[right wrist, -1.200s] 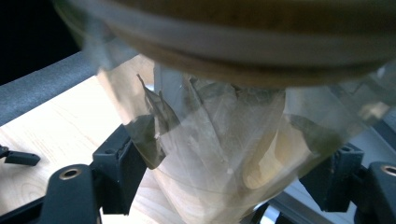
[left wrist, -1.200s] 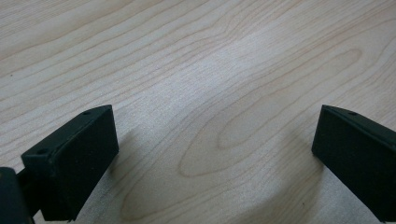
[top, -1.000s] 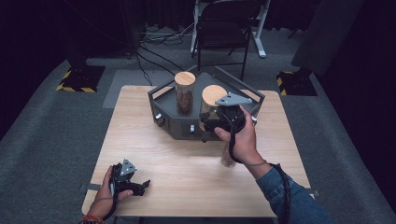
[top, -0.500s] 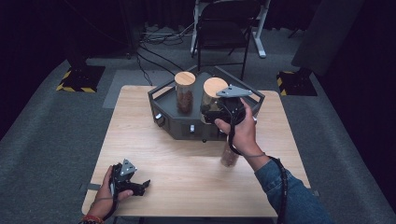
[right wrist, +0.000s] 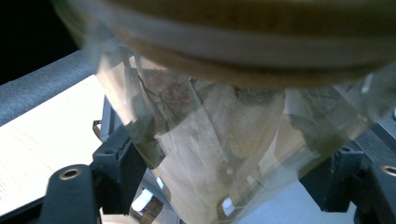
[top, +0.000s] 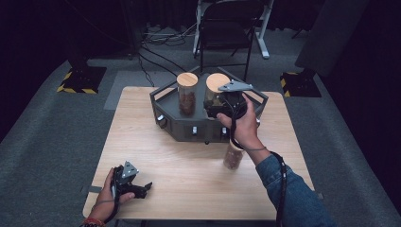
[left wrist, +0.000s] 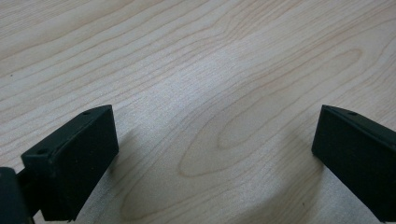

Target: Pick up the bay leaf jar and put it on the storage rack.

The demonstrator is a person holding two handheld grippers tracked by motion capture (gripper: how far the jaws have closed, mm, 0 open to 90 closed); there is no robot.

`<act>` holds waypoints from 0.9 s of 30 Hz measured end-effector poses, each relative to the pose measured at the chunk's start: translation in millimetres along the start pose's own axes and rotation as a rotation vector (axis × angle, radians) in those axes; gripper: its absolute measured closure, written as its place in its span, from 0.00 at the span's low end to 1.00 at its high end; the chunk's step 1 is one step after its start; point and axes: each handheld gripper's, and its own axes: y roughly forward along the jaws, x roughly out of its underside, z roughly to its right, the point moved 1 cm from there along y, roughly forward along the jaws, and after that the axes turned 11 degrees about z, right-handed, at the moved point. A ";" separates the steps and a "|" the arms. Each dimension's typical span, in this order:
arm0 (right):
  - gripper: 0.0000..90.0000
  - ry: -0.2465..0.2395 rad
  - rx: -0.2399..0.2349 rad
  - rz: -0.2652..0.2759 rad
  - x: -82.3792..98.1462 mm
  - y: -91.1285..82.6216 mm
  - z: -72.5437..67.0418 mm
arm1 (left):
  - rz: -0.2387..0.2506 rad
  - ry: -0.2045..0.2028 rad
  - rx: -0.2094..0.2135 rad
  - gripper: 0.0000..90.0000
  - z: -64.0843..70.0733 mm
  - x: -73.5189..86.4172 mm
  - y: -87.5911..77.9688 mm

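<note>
A clear jar with a wooden lid (top: 216,81) hangs over the dark six-sided tray (top: 170,125), and my right gripper (top: 213,101) is shut on its body. In the right gripper view the jar (right wrist: 224,126) sits between both black jaws, its pale lid at the top and dried brown contents inside. A second lidded jar (top: 187,92) stands upright in the tray just to the left. A third jar (top: 232,157) stands on the table under the right wrist, partly hidden. My left gripper (top: 142,188) rests open at the table's front left, with only bare wood between its jaws (left wrist: 215,154).
The tray has a raised rim and small knobs (top: 194,130) on its front wall. The light wooden table (top: 179,165) has free room in the middle and at the front. A folding chair (top: 224,28) and cables lie on the floor behind the table.
My right gripper has carried its jar farther from the person, deeper over the tray, beside the standing jar. The left gripper has stayed where it was.
</note>
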 end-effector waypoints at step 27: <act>0.28 -0.002 0.022 -0.027 10.0 32.5 19.6 | 0.000 0.001 0.000 0.00 0.0 0.0 0.0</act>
